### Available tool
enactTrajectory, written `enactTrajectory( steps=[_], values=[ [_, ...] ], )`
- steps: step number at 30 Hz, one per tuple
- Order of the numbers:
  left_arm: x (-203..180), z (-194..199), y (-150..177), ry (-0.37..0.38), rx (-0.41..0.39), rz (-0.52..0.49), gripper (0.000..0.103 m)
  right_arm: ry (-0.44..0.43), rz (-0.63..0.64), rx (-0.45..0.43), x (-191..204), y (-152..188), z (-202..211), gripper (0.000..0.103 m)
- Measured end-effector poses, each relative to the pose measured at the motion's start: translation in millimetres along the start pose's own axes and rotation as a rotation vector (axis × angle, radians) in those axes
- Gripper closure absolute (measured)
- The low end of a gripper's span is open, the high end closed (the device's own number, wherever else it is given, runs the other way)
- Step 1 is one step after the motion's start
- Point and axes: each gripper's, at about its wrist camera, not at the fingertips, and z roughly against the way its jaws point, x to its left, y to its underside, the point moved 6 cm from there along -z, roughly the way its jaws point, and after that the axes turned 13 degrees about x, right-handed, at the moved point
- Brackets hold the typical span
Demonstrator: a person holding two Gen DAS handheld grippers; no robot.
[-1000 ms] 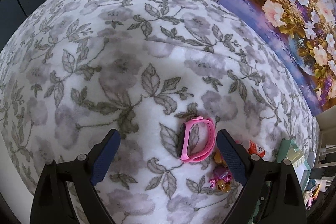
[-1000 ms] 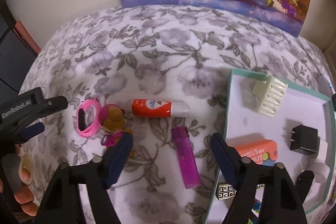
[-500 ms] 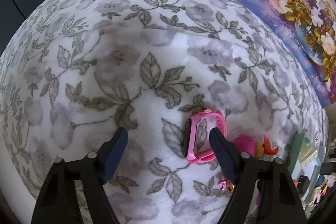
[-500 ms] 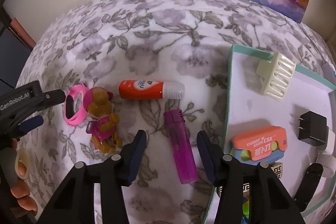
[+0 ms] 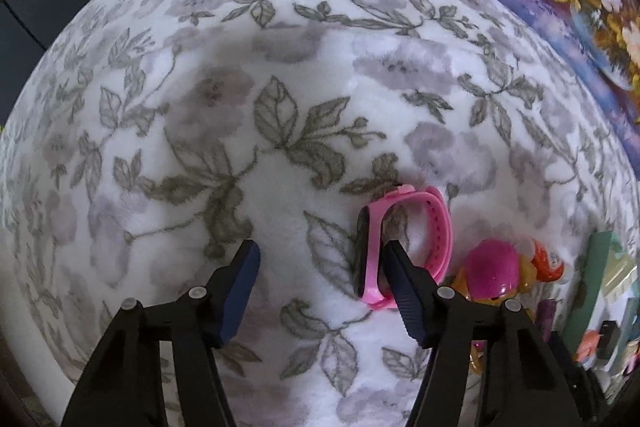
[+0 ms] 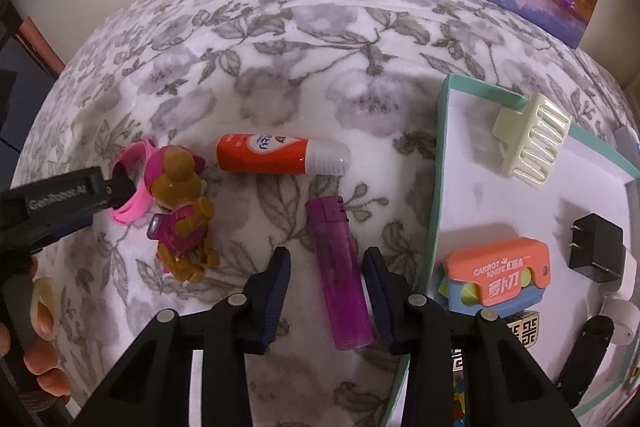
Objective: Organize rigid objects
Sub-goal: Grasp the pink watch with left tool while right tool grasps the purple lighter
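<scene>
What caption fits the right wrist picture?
Open right gripper straddling a purple lighter beside the teal box.

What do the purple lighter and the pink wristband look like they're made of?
The lighter looks like translucent glossy plastic: light passes through its body. The wristband looks like matte silicone or soft rubber, judging by its curled strap with punched holes; its dark face seems glossy.

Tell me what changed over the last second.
Both grippers advanced and narrowed. The right gripper now straddles the purple lighter; the left gripper has one finger inside the pink watch band. Neither has closed. Glue stick, toy figure and tray contents stayed put.
</scene>
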Motion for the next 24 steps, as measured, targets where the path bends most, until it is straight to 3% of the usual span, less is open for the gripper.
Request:
enactTrajectory(
  steps=[3,8,11,15,24],
  values=[
    [-0.7,-0.7,0.8,-0.007,-0.008,-0.003,0.046,0.001,0.001,-0.001,0.1,-0.2,-1.1,0.062],
    [-10.2,1.2,-0.9,0.001,-0.017,-0.022,0.075,-0.006,0.003,0.002,-2.1,0.0,0.4,0.067],
    [-11.7,7.0,-1.3,0.014,-0.014,-0.029,0.087,-0.047,-0.008,0.011,-5.7,1.1,2.3,0.071],
    [-9.2,13.2,-0.2,0.029,-0.014,-0.028,0.089,-0.076,-0.001,0.020,-4.1,3.1,3.2,0.076],
    [0.4,31.5,0.7,0.028,-0.046,-0.016,0.090,0.027,0.057,0.006,6.8,6.6,2.3,0.080]
  ],
)
